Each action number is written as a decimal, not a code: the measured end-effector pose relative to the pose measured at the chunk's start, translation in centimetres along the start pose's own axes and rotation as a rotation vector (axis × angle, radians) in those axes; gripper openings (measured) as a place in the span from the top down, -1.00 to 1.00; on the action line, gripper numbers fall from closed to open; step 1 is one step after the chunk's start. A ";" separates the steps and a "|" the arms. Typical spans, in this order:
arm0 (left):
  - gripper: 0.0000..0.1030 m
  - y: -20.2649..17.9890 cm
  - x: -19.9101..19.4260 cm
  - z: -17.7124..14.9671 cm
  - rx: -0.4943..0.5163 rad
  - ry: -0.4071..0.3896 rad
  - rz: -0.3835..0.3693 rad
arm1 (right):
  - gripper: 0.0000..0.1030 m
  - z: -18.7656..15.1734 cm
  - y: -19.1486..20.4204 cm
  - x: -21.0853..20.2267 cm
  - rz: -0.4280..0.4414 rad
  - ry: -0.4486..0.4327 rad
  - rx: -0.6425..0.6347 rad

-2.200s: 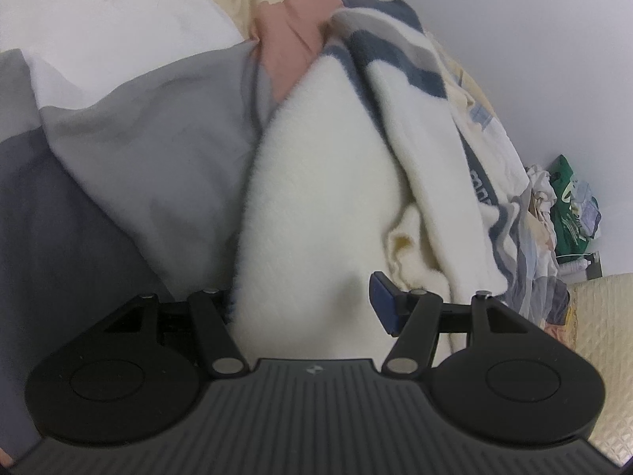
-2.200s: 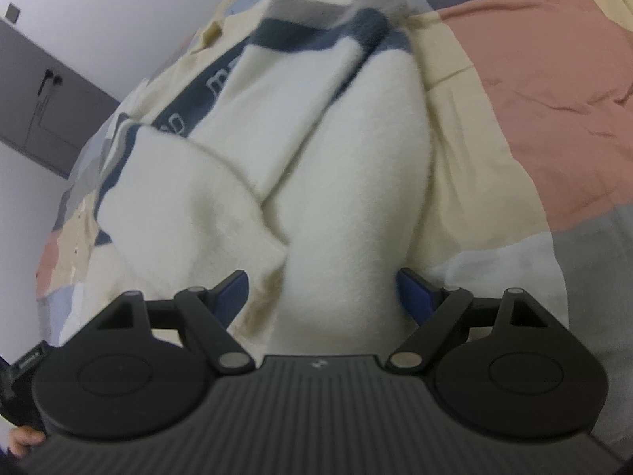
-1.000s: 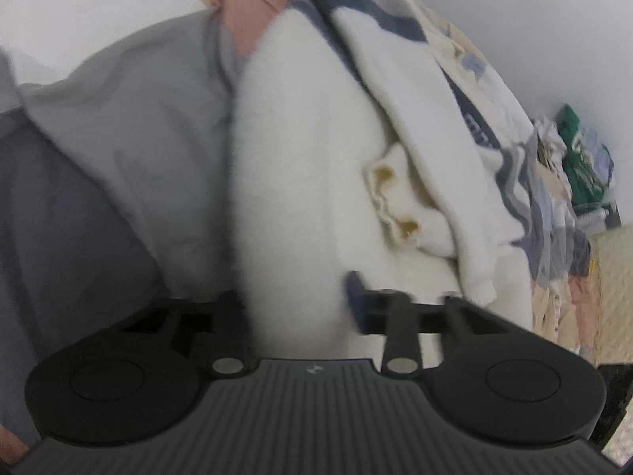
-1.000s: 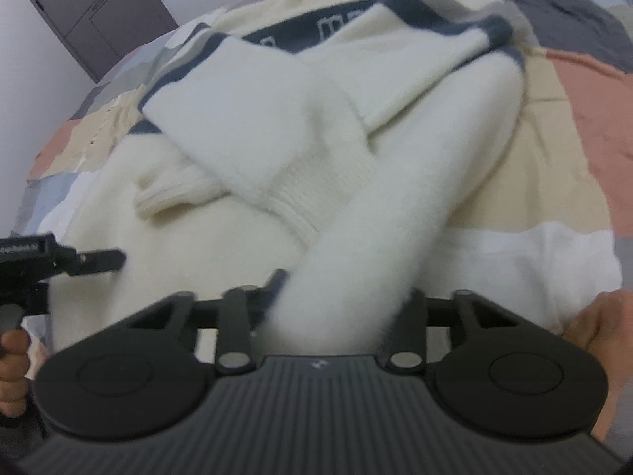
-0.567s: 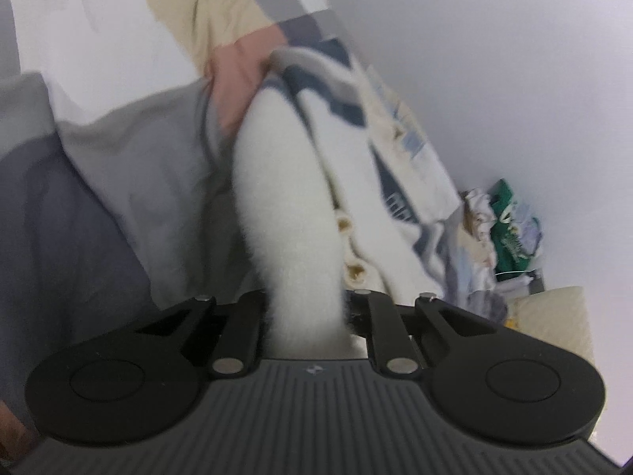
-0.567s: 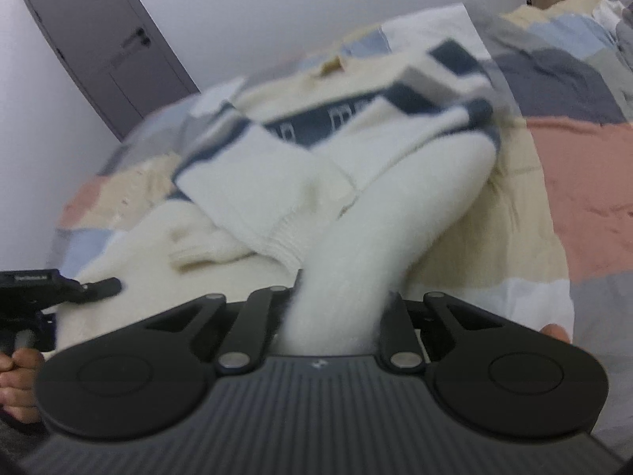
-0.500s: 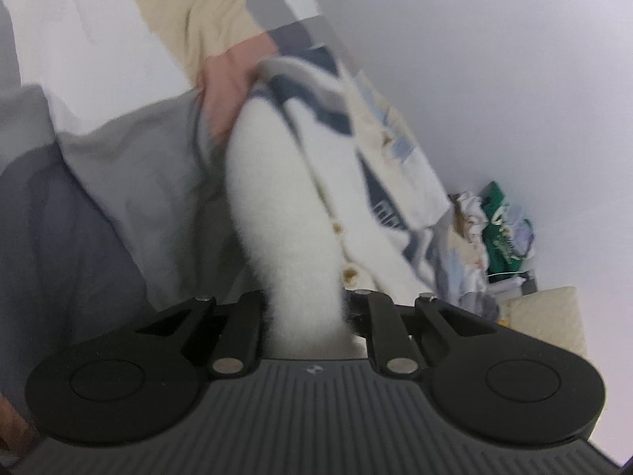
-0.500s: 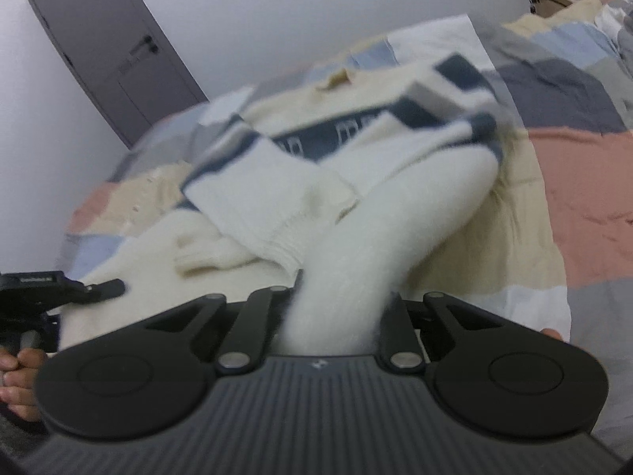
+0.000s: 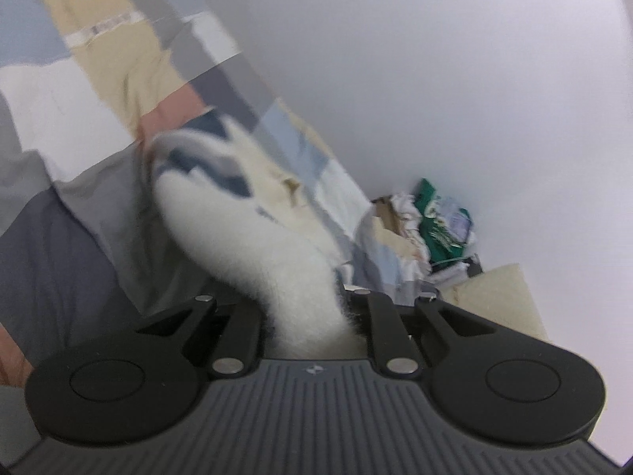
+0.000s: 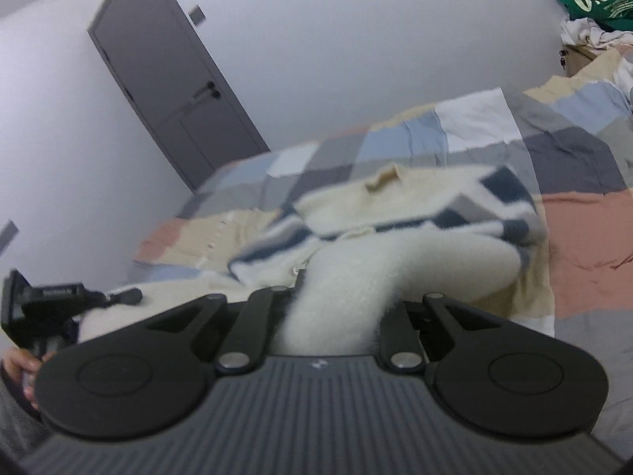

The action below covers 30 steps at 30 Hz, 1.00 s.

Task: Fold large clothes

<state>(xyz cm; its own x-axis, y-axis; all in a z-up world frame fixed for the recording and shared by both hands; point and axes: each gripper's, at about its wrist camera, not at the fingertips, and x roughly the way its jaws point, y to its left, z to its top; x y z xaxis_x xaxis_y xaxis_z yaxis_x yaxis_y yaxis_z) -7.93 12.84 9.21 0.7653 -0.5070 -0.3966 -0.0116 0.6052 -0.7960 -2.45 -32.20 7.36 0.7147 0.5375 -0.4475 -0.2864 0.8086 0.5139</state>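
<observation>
Gripping sweater (image 9: 253, 245), left gripper (image 9: 306, 316), right gripper (image 10: 334, 316) raised

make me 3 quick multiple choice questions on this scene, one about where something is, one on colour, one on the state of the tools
1. Where does the sweater lie?
A. on a patchwork bedspread
B. on a wooden floor
C. in a basket

2. What colour are the sweater's stripes?
A. red and green
B. dark blue and grey
C. yellow

3. What are the two tools doing?
A. both open and free
B. only the left grips
C. each shut on a part of the sweater

Answers:
1 A: the bedspread shows under it.
2 B: dark blue and grey bands cross the cream knit.
3 C: white fleece is pinched in the left tool and in the right tool.
</observation>
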 end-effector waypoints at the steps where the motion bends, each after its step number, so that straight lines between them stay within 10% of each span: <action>1: 0.71 -0.6 -0.5 0.0 0.014 -0.005 -0.014 | 0.67 0.5 0.2 -0.7 0.012 -0.009 0.005; 8: 0.70 -3.1 -0.1 2.4 0.027 -0.068 -0.098 | 0.65 4.8 0.5 -1.9 0.029 -0.054 0.086; 30: 0.55 3.4 23.1 12.7 0.043 -0.136 0.077 | 0.61 10.5 -11.5 19.1 -0.106 0.028 0.439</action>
<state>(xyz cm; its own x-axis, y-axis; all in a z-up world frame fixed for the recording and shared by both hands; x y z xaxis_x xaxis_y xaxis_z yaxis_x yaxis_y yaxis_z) 17.88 10.95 3.14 0.8436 -0.3718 -0.3875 -0.0483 0.6661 -0.7443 21.22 -33.71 0.58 0.7059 0.4687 -0.5310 0.0891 0.6850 0.7231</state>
